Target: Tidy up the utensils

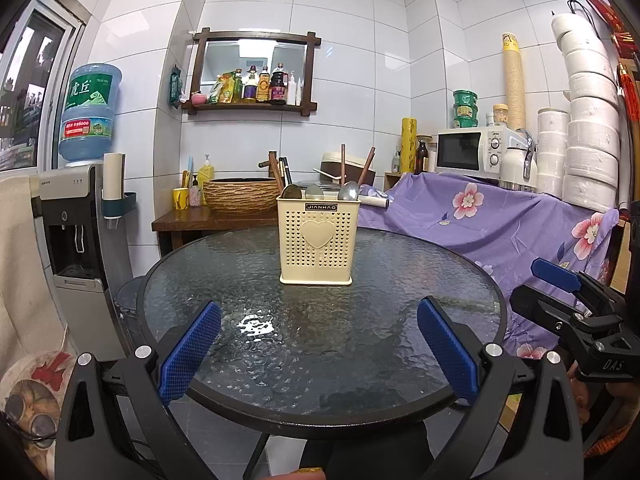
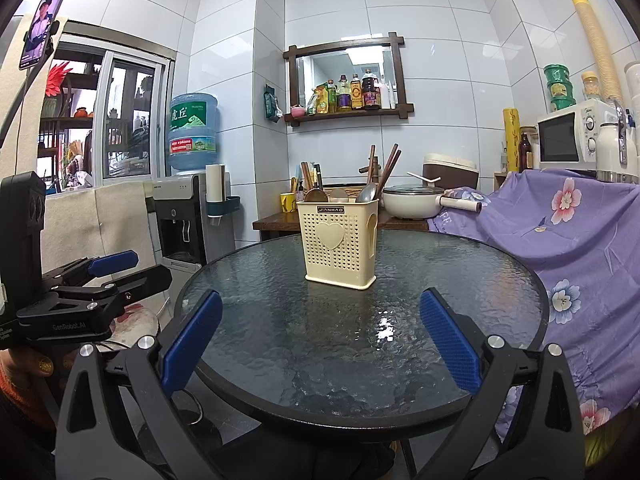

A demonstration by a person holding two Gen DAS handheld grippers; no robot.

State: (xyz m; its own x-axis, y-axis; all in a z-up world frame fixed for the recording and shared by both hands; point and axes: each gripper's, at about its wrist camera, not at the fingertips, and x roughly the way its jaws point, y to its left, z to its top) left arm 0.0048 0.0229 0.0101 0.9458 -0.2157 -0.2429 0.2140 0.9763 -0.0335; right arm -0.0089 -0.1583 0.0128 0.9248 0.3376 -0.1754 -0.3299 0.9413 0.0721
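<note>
Nearest the lenses, we see both sets of tongs released, with nothing between their blue pads. We hold the left tongs (image 1: 318,344) over the near edge of the round glass surface (image 1: 400,320), fingers spread wide. We hold the right tongs (image 2: 320,340) in the same attitude over the near edge of that surface (image 2: 460,288). Each set of tongs also shows in the other camera: the right tongs (image 1: 560,280) at the right margin of the left wrist view, off the rim of the surface, and the left tongs (image 2: 120,268) at the left margin of the right wrist view, likewise off the rim.

We locate the cream utensil holder (image 1: 317,240) upright on the far half of the surface, well apart from both sets of tongs. Its perforated front carries a raised heart and a dark label strip at the rim. In the right wrist view the holder (image 2: 339,242) stands slightly left of centre.

Inside the holder we see spoons (image 1: 348,191) with bowls up and brown chopsticks (image 1: 366,166) leaning outward. The right wrist view shows the same spoons (image 2: 366,192) and chopsticks (image 2: 390,164); the exact count is hard to tell against the background clutter.

Behind the surface, a purple floral cloth (image 1: 500,220) covers furniture at the right, and a water dispenser (image 1: 76,240) stands at the left.
</note>
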